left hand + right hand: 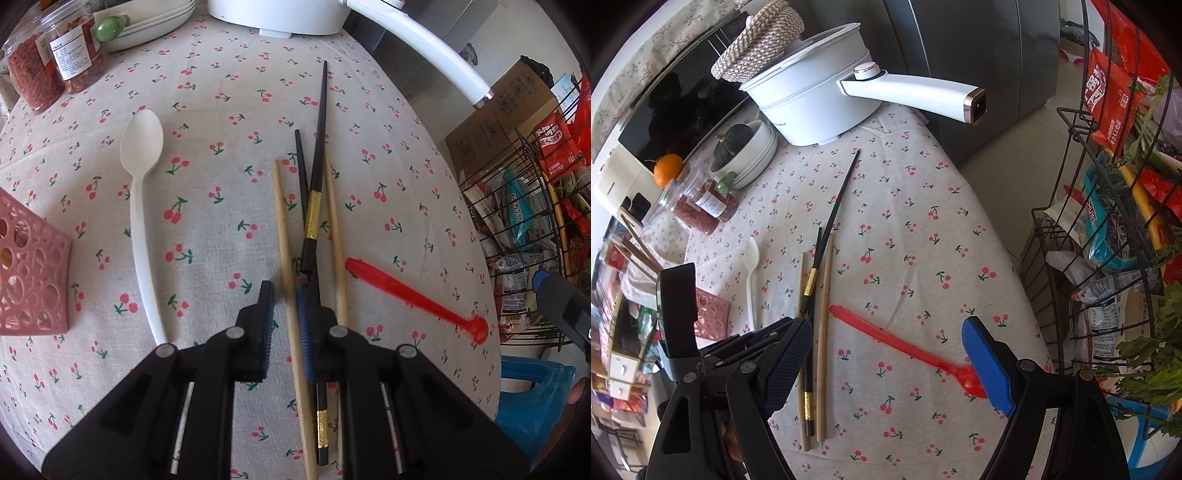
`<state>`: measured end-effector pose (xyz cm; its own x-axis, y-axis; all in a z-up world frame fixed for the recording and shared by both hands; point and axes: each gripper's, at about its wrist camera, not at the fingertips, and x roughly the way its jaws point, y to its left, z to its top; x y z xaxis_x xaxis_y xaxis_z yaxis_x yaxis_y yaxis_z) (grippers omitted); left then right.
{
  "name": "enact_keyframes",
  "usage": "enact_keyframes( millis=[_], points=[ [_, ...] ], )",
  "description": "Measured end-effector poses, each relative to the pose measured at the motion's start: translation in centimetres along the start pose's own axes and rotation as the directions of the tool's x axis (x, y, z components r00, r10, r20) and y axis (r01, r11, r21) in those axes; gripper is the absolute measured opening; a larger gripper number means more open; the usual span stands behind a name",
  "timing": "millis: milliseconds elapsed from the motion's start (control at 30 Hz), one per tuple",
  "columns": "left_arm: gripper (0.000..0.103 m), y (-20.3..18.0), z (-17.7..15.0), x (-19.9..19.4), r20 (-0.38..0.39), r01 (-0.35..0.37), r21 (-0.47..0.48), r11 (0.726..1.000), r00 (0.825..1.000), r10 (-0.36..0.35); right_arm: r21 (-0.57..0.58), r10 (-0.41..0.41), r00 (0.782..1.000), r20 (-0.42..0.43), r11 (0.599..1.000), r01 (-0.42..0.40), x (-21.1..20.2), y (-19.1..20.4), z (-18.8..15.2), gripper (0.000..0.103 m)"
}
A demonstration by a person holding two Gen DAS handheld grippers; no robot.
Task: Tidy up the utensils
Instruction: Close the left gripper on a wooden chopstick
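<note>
Straddles one wooden chopstick (281, 221) mid-table with the left gripper (283, 288) narrowed almost together, a true pinch perhaps not made; runs lengthwise straight ahead toward the white electric pot (273, 14) at the far edge. Holds the right gripper (886, 328) spread wide, empty, over the red spoon (916, 350) near the right edge. No legible writing on jar labels (70, 62).

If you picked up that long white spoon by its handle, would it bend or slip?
The white spoon looks like thin, smooth plastic, so it is probably light and could slip. Its long slender handle may flex slightly. Lying flat on the tablecloth, it seems unlikely to roll.
</note>
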<state>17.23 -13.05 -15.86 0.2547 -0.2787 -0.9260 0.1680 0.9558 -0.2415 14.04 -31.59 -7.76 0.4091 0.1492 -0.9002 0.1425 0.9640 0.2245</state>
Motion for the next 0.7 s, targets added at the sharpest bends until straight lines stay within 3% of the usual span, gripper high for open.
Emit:
enact_keyframes(
  millis=[200, 300, 467, 700],
  points=[
    [0.015, -0.6, 0.8, 0.3, -0.052, -0.036, 0.043, 0.998, 0.998, 0.038, 0.026, -0.003, 1.000, -0.009, 1.000, 0.004, 0.1, -0.6, -0.2, 0.084],
    [0.008, -0.7, 1.0, 0.5, -0.062, -0.052, 0.064, 0.997, 0.997, 0.056, 0.033, 0.001, 1.000, -0.016, 0.999, 0.000, 0.1, -0.8, -0.3, 0.084],
    [0.008, 0.9, -0.1, -1.8, 0.002, -0.013, 0.048, 0.999, 1.000, 0.013, 0.038, -0.001, 1.000, -0.025, 0.999, 0.002, 0.3, -0.8, -0.5, 0.084],
    [0.008, 2.2, -2.3, -7.9, 0.144, -0.001, 0.117, 0.993, 0.990, -0.016, 0.029, -0.013, 0.999, -0.042, 0.999, 0.014, 1.0, 0.1, -0.7, 0.084]
  ],
)
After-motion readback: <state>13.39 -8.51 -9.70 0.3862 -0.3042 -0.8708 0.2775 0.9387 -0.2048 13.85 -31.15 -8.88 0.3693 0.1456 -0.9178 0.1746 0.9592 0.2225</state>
